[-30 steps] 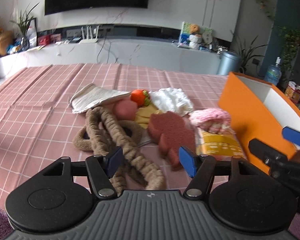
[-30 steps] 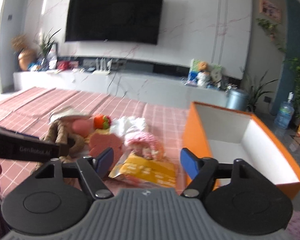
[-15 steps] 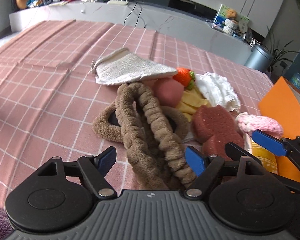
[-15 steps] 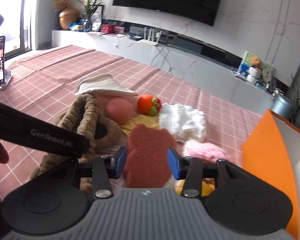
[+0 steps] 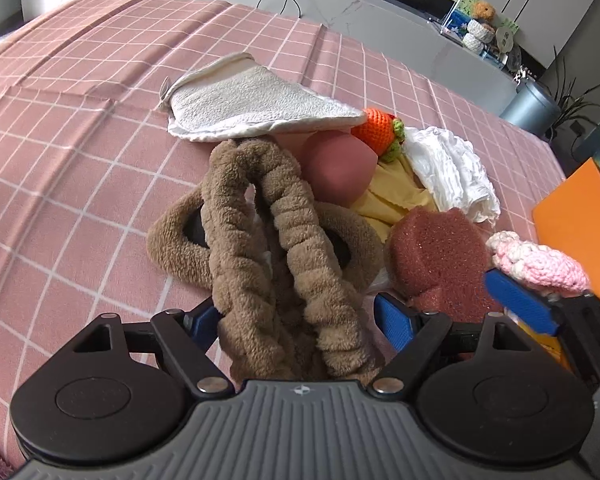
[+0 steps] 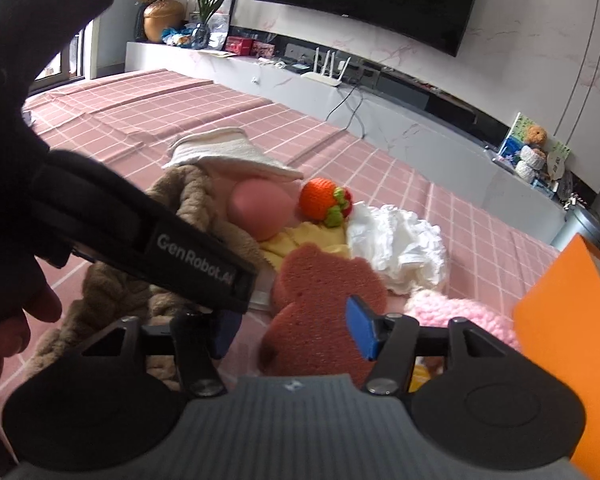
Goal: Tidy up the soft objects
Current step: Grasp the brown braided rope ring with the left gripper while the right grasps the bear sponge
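Observation:
A pile of soft things lies on the pink checked tablecloth (image 5: 80, 152). My left gripper (image 5: 296, 320) is open with its blue fingers on either side of the brown fuzzy earmuffs (image 5: 268, 240). My right gripper (image 6: 296, 328) is open around the reddish bear-shaped sponge (image 6: 324, 304), which also shows in the left wrist view (image 5: 440, 256). Nearby lie a cream cloth (image 5: 252, 108), a pink ball (image 5: 336, 168), an orange crochet fruit (image 5: 380, 132), a yellow cloth (image 5: 388, 200), a white crumpled cloth (image 5: 448, 168) and a pink crochet piece (image 5: 536, 264).
An orange box (image 6: 568, 320) stands at the right of the pile. A yellow packet (image 5: 540, 336) lies under the right gripper's fingers. A white TV bench (image 6: 380, 108) with clutter runs behind the table. The left gripper's body (image 6: 140, 232) crosses the right wrist view.
Both grippers have moved forward and down into the pile. The left one has closed in around the earmuffs; the right one has opened wider around the sponge.

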Demonstrator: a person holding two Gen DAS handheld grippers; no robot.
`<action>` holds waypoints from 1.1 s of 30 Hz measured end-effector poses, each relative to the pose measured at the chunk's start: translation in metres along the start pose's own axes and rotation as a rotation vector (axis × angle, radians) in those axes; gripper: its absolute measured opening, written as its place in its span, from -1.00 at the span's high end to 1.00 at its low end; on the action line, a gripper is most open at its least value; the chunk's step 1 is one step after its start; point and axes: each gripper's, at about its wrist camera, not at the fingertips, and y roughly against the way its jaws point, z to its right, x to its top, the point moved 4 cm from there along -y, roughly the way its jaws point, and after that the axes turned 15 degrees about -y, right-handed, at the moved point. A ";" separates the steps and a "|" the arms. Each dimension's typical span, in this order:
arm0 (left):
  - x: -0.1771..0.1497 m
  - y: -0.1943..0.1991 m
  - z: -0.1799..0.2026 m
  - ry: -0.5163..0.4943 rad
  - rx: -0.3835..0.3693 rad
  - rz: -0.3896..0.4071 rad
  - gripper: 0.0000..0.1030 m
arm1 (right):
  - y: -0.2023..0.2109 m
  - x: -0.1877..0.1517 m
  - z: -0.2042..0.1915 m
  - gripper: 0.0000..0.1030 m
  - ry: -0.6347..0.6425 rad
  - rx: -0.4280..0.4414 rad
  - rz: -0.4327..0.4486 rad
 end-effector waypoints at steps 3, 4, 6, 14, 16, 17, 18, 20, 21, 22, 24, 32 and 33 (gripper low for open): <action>0.005 -0.004 0.005 -0.022 0.019 -0.005 -0.87 | -0.002 0.002 0.010 -0.26 -0.002 -0.028 -0.004; 0.006 -0.005 0.006 -0.028 0.022 -0.007 -0.87 | -0.003 0.001 0.014 -0.29 -0.012 -0.035 -0.014; 0.008 -0.008 0.010 -0.044 0.033 -0.009 -0.87 | -0.006 0.002 0.023 -0.37 -0.050 -0.018 -0.030; 0.009 -0.010 0.013 -0.137 0.068 0.033 -0.33 | -0.020 0.007 0.038 -0.56 -0.132 0.044 -0.117; 0.008 -0.009 0.009 -0.146 0.061 0.038 -0.07 | -0.024 0.011 0.039 -0.56 -0.145 0.057 -0.129; 0.008 -0.007 0.007 -0.148 0.057 0.037 -0.03 | -0.027 0.013 0.039 -0.56 -0.143 0.068 -0.136; 0.007 -0.006 0.006 -0.146 0.048 0.039 0.07 | -0.029 0.014 0.038 -0.56 -0.136 0.079 -0.143; 0.007 -0.004 0.001 -0.128 0.026 0.038 0.17 | -0.036 0.016 0.036 -0.56 -0.125 0.102 -0.157; 0.007 -0.003 -0.001 -0.122 0.017 0.042 0.20 | -0.040 0.017 0.036 -0.55 -0.128 0.109 -0.166; 0.007 -0.002 -0.003 -0.115 0.012 0.046 0.23 | -0.044 0.018 0.037 -0.51 -0.136 0.110 -0.177; 0.007 0.000 -0.006 -0.103 0.010 0.054 0.24 | -0.045 0.019 0.040 -0.29 -0.153 0.107 -0.170; 0.005 0.010 0.005 -0.130 -0.040 0.089 0.27 | -0.026 0.030 0.055 -0.15 -0.269 0.162 -0.097; 0.005 0.013 0.007 -0.136 -0.044 0.098 0.27 | -0.022 0.032 0.058 -0.15 -0.299 0.181 -0.092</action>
